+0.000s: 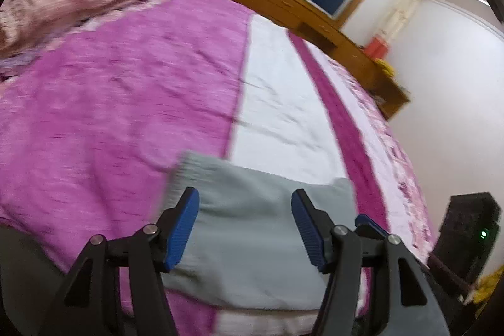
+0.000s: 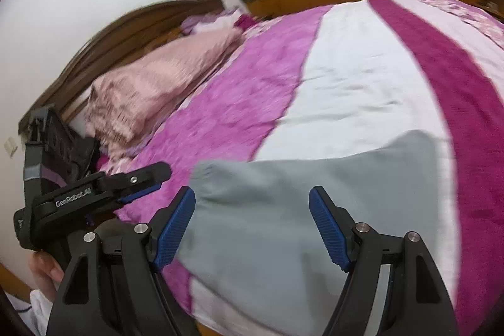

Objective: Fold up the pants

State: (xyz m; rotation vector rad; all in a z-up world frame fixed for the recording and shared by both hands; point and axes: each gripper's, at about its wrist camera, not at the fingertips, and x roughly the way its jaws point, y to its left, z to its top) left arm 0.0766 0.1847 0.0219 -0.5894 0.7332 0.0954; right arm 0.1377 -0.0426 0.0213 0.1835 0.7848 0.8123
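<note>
Below both gaping tongs (image 1: 245,203) (image 2: 252,202), seemingly untouched, lie grey pants (image 2: 283,210).

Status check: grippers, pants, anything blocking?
Left gripper open, empty. Right gripper open, empty. Grey pants folded on the bed. Nothing in the way.

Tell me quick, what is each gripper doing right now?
Left gripper: open, holding nothing, above the grey pants.
Right gripper: open, holding nothing.
</note>
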